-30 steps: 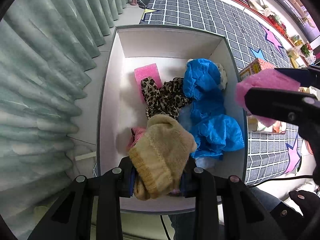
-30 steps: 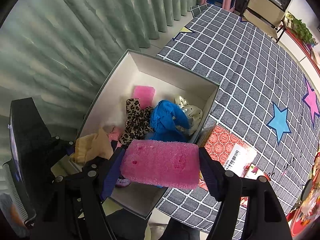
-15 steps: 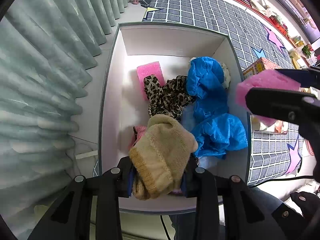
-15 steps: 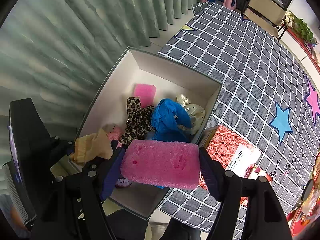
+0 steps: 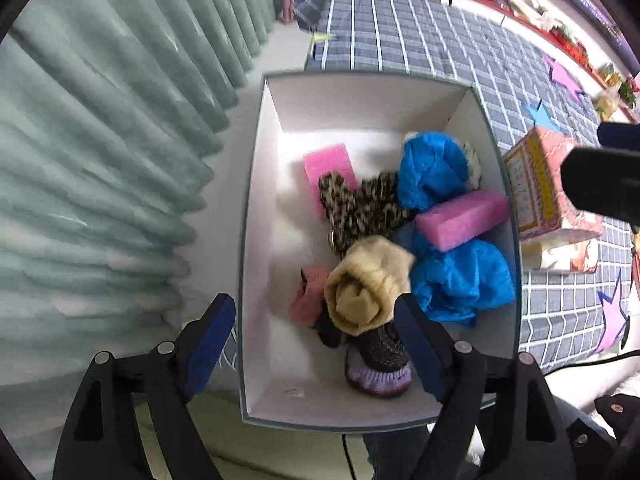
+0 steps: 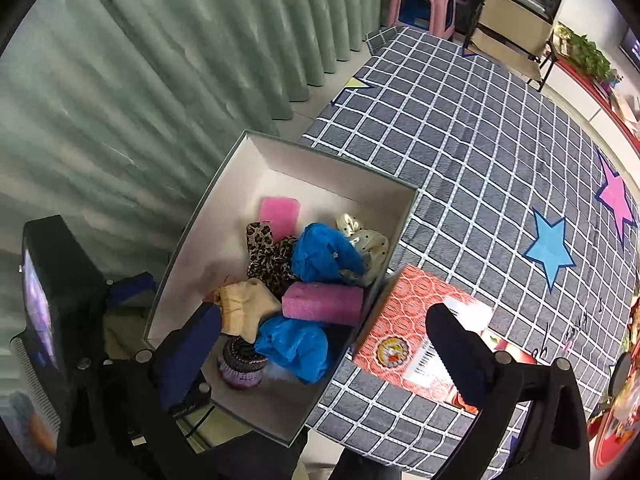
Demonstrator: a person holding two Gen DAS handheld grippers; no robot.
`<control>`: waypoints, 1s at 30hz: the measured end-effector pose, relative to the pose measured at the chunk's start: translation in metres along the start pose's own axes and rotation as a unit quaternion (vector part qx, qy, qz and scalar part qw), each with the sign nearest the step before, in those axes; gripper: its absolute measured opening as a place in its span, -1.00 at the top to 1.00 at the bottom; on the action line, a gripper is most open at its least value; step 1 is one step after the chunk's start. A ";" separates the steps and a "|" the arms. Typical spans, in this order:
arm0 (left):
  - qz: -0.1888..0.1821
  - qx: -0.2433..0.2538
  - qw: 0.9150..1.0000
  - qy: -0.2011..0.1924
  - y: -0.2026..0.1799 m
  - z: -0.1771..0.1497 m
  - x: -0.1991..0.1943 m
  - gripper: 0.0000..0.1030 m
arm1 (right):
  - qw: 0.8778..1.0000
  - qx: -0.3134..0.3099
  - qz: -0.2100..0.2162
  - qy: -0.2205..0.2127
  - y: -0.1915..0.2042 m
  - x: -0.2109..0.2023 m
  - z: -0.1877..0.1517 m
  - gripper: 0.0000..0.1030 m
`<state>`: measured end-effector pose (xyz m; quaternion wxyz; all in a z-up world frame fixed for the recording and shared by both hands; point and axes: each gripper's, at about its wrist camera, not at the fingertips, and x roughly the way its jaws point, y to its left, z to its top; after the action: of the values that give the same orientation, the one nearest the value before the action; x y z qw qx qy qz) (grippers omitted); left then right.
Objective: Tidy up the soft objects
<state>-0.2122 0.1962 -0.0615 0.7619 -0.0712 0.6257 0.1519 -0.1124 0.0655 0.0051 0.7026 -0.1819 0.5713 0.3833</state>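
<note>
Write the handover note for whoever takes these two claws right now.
Left claw: open, jaws just opened, nothing pressed between them; it hangs over the near end of the white cardboard box.
Right claw: open, jaws just opened, empty, above the box's right rim.
In the box: beige knitted sock, long pink foam block on the blue plastic covers, a second pink foam piece, leopard-print cloth, purple knitted piece.
Done: sock and foam block dropped in.
Left: the pictures show no other soft item on the checked cloth; check beyond these views.
</note>
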 end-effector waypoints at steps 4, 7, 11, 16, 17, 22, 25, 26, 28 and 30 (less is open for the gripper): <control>-0.040 -0.004 0.999 0.015 0.001 0.000 -0.002 -0.63 | 1.000 -0.010 -0.019 -0.011 0.003 -0.010 -0.004 -1.00; -0.028 -0.005 0.999 0.022 0.001 -0.001 -0.001 -0.63 | 1.000 -0.006 -0.022 -0.014 0.002 -0.015 -0.009 -1.00; -0.017 -0.004 1.000 0.019 0.001 -0.001 -0.005 -0.63 | 1.000 0.004 -0.024 -0.013 0.001 -0.016 -0.013 -1.00; -0.006 -0.003 1.000 0.021 0.002 -0.005 -0.008 -0.63 | 1.000 0.019 -0.023 -0.006 -0.001 -0.014 -0.018 -1.00; -0.005 -0.002 1.000 0.021 0.002 -0.005 -0.007 -0.63 | 1.000 0.020 -0.023 -0.005 0.000 -0.014 -0.019 -1.00; 0.004 0.010 1.000 0.019 0.000 -0.005 -0.009 -0.63 | 1.000 0.016 -0.026 -0.002 0.004 -0.012 -0.024 -1.00; 0.002 0.017 1.000 0.019 -0.002 -0.006 -0.009 -0.63 | 0.999 0.021 -0.025 -0.002 0.005 -0.012 -0.026 -1.00; 0.001 0.018 1.000 0.019 -0.002 -0.007 -0.009 -0.63 | 0.999 0.023 -0.025 -0.001 0.005 -0.012 -0.027 -1.00; 0.002 0.022 1.000 0.020 -0.002 -0.007 -0.010 -0.63 | 0.999 0.026 -0.028 0.000 0.004 -0.012 -0.029 -1.00; 0.006 0.026 0.999 0.021 -0.002 -0.007 -0.010 -0.63 | 0.999 0.030 -0.030 0.001 0.003 -0.011 -0.031 -1.00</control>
<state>-0.2198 0.1903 -0.0531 0.7491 -0.0510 0.6458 0.1385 -0.1358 0.0429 0.0075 0.7180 -0.1783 0.5777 0.3448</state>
